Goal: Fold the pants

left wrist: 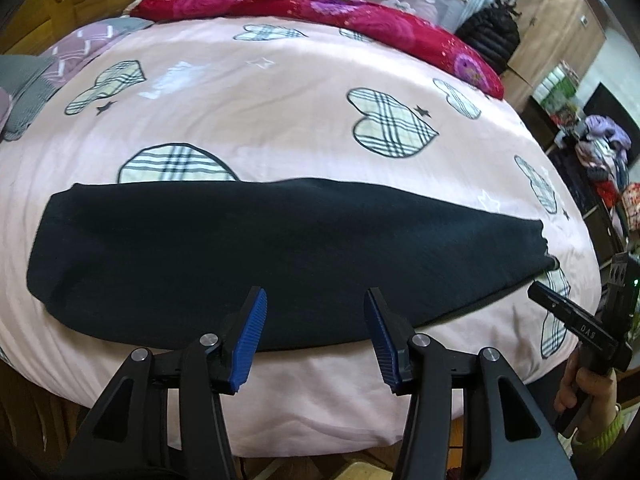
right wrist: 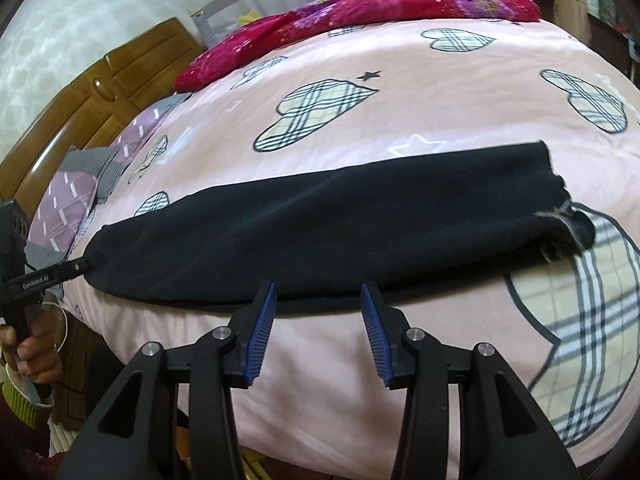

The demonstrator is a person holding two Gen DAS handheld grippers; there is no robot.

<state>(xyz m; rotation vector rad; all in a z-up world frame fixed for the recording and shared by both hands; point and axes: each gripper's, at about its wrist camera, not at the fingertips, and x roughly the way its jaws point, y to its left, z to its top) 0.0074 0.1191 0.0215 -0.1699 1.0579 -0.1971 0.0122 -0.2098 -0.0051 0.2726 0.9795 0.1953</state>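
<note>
Both tools gape wide and grip nothing: the left tool point(left wrist: 316, 320) and the right tool point(right wrist: 318, 312) hover at the near edge of the black pants point(left wrist: 260, 256), laid lengthwise just ahead on the bed point(left wrist: 280, 92). The pants look doubled already; pinching only the top layer, or snagging the pink cover, would skew the fold.

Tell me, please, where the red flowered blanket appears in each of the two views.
Left wrist: red flowered blanket lies along the top, centre to right, at the bed's far edge.
Right wrist: it runs across the top, centre to right.
Shared landmark: black pants.
</note>
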